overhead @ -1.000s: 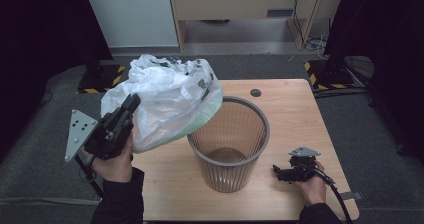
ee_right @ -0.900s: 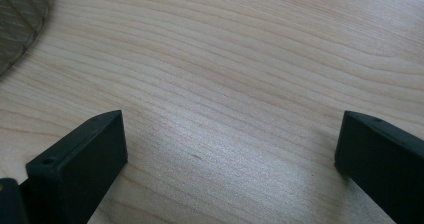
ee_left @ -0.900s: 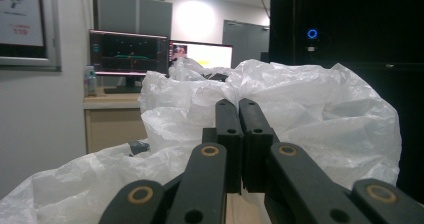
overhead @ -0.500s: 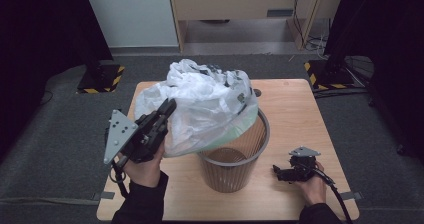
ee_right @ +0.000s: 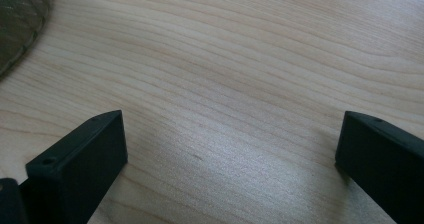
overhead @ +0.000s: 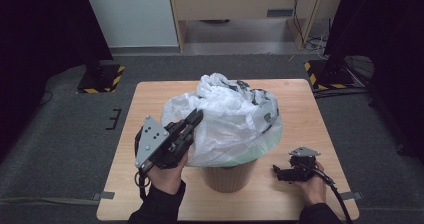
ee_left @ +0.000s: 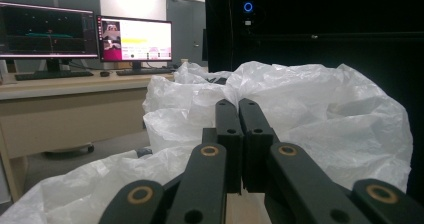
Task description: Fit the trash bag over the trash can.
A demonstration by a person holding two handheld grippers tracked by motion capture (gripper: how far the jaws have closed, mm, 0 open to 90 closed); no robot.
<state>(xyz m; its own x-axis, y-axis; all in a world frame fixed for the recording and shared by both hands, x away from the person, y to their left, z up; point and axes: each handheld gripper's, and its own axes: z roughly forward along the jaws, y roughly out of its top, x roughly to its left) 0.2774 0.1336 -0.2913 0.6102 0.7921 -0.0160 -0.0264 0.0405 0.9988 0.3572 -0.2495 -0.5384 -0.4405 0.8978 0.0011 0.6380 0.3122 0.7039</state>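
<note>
A: High view, what's up w/ the left tongs (overhead: pixel 194 118)?
B: Clamped on white plastic bag (overhead: pixel 227 121), draped over bin (overhead: pixel 227 176).
A: Right tongs (overhead: pixel 276 170)?
B: Agape, resting on pale wood worktop (overhead: pixel 320 134). Grey carpet (overhead: pixel 65 134) round it.

The white plastic bag (overhead: pixel 225 124) is covering my wastebasket's (overhead: pixel 227 175) rim and most of its wall, my left hand-held gripper (ee_left: pixel 239 106) is pressing its jaws together so I cannot tell whether film is caught, and the bottom edge is cutting off my sleeves.
</note>
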